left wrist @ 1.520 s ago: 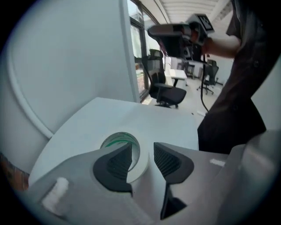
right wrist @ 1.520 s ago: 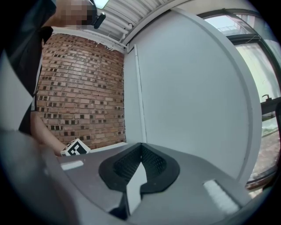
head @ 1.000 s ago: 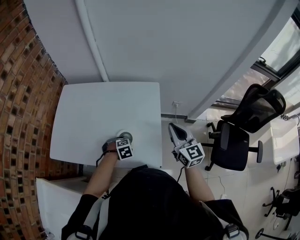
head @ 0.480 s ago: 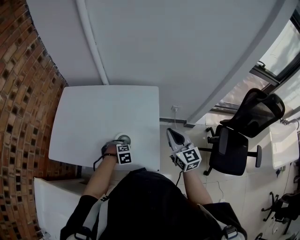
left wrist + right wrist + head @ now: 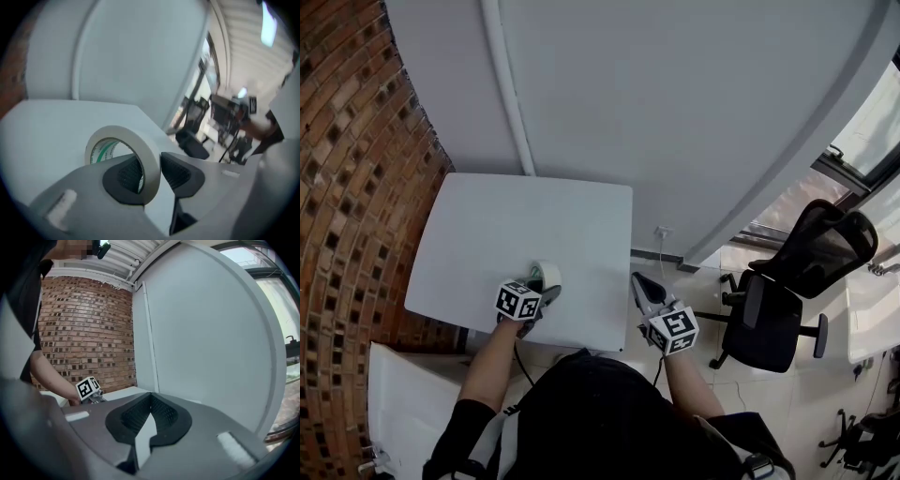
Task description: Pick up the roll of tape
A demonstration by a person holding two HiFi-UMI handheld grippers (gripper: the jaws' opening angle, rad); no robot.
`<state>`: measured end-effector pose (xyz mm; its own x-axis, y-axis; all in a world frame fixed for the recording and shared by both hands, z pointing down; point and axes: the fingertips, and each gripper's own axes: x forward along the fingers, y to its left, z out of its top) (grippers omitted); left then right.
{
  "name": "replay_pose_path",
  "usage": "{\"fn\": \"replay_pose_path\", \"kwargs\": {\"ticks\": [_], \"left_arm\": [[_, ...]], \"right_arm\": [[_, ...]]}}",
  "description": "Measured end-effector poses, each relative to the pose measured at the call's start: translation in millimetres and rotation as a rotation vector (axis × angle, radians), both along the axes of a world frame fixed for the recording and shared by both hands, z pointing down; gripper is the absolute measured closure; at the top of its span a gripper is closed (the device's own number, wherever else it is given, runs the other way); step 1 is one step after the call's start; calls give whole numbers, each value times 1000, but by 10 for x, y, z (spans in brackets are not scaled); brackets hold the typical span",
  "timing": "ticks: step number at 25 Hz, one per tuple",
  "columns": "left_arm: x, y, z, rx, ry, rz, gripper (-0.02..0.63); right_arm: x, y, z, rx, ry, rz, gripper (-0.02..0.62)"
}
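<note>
The roll of tape [image 5: 547,274] is cream with a green-printed core and stands on edge above the near part of the white table [image 5: 487,220]. My left gripper [image 5: 545,289] has one pad inside the ring and one outside, and its jaws are closing on the ring's wall. In the left gripper view the tape [image 5: 140,143] sits squeezed between the two dark pads of the left gripper [image 5: 152,164], lifted off the tabletop. My right gripper [image 5: 639,284] hangs off the table's right edge over the floor. In its own view the right gripper [image 5: 151,397] has its tips together and holds nothing.
A brick wall [image 5: 352,150] runs along the table's left side and a grey wall with a white pipe [image 5: 511,89] stands behind it. A black office chair [image 5: 787,281] sits on the tiled floor at the right.
The left gripper has rolled over and risen, its jaws closing on the tape; the roll went from lying flat to standing on edge in the grip. The right gripper sank slightly.
</note>
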<state>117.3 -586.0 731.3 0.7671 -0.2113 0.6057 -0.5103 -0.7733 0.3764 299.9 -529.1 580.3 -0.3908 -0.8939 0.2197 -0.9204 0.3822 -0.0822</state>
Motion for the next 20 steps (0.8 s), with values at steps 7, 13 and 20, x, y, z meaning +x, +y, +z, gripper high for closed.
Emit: {"fn": "replay_pose_path", "kwargs": {"ticks": [7,13,20], "left_arm": [[-348,-156,-556,-32,401,-207,488],[-465,-59,-1286,83,685,-213,489],[-598,84,-1781,286,681,-261,491]], "right_arm": [[-399,-242,-40,11,-17,-98,591],[-541,-364,-92,21,-29,-147,591],[-542,-390,-93,26,-34,-173,591]]}}
